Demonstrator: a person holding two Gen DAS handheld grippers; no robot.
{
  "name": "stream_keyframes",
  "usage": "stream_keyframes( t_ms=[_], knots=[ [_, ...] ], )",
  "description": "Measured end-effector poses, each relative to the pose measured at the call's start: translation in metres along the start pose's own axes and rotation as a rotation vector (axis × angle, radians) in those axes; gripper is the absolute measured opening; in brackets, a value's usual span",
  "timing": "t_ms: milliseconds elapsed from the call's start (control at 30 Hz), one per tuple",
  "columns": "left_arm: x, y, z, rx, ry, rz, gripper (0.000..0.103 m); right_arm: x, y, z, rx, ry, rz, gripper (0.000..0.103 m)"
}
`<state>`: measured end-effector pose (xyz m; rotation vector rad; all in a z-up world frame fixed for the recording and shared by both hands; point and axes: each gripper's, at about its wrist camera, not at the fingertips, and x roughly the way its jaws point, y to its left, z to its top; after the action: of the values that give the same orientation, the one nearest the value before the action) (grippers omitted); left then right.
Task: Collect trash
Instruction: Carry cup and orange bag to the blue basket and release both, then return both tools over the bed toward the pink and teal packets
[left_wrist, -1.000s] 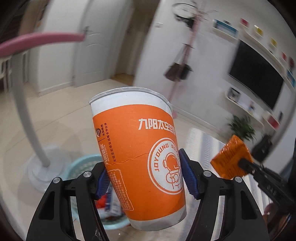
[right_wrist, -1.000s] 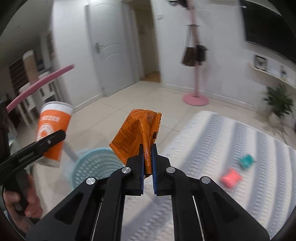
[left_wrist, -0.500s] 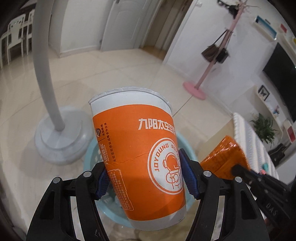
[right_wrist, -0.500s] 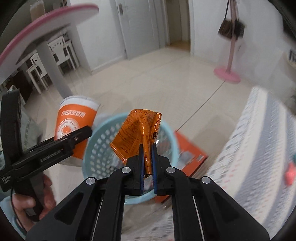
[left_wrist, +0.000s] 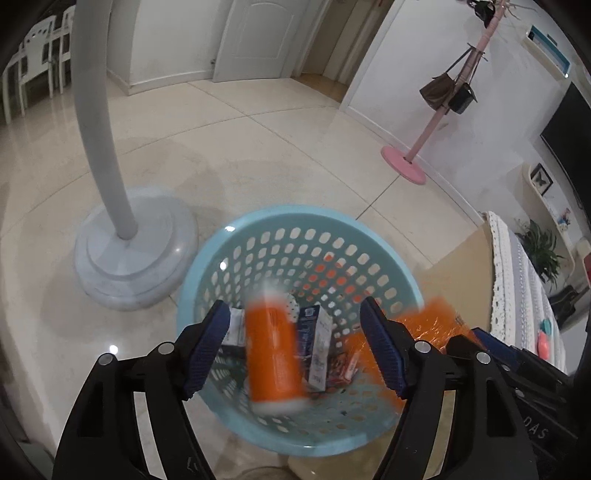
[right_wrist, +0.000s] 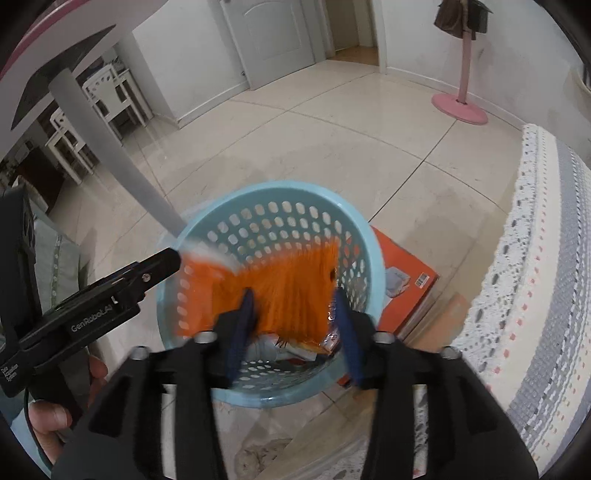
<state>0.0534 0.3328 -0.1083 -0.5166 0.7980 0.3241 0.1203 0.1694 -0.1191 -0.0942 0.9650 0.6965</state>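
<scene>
A light blue perforated basket (left_wrist: 258, 229) (right_wrist: 258, 192) stands on the tiled floor below both grippers. My left gripper (left_wrist: 295, 347) is open above it. The orange paper cup (left_wrist: 273, 354) is blurred in mid-fall between its fingers, free of the pads, and shows as an orange blur in the right wrist view (right_wrist: 203, 269). My right gripper (right_wrist: 293, 325) is open too. The orange snack wrapper (right_wrist: 295, 291) (left_wrist: 436, 321) is blurred, dropping into the basket. A small white and blue carton (left_wrist: 314, 343) and other packets lie inside the basket.
A grey lamp stand with a round base (left_wrist: 129, 251) stands left of the basket. An orange box (right_wrist: 402, 280) lies on the floor right of it. A striped grey and white cloth-covered surface (right_wrist: 535, 277) is on the right. A pink coat stand (left_wrist: 406, 170) is further back.
Both grippers moved over the basket, tilted down and opened. The cup left the left gripper and the wrapper left the right gripper; both are falling into the basket.
</scene>
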Motion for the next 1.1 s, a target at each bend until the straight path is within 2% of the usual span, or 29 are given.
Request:
stream_keyframes(
  t_ms=[233,400,500,633,800,967,1100],
  knots=[
    [-0.022,-0.011,0.002,0.005,-0.046,-0.038,0.077,-0.025,-0.017,-0.001,0.019,-0.037,-0.008,0.045],
    [-0.050,-0.039,0.005,0.042,-0.101,-0.088,0.077,-0.065,-0.039,-0.005,0.051,-0.102,-0.020,0.045],
    [-0.071,-0.061,0.007,0.070,-0.144,-0.147,0.077,-0.097,-0.056,-0.007,0.077,-0.160,-0.031,0.045],
    [-0.097,-0.101,0.006,0.125,-0.188,-0.262,0.079,-0.142,-0.087,-0.010,0.119,-0.245,-0.062,0.045],
    [-0.116,-0.160,-0.005,0.213,-0.204,-0.362,0.080,-0.198,-0.133,-0.024,0.164,-0.340,-0.153,0.045],
    [-0.118,-0.224,-0.023,0.327,-0.192,-0.426,0.080,-0.235,-0.191,-0.047,0.243,-0.396,-0.245,0.045],
    [-0.108,-0.276,-0.039,0.417,-0.172,-0.472,0.080,-0.251,-0.246,-0.070,0.290,-0.423,-0.355,0.045]
  ],
)
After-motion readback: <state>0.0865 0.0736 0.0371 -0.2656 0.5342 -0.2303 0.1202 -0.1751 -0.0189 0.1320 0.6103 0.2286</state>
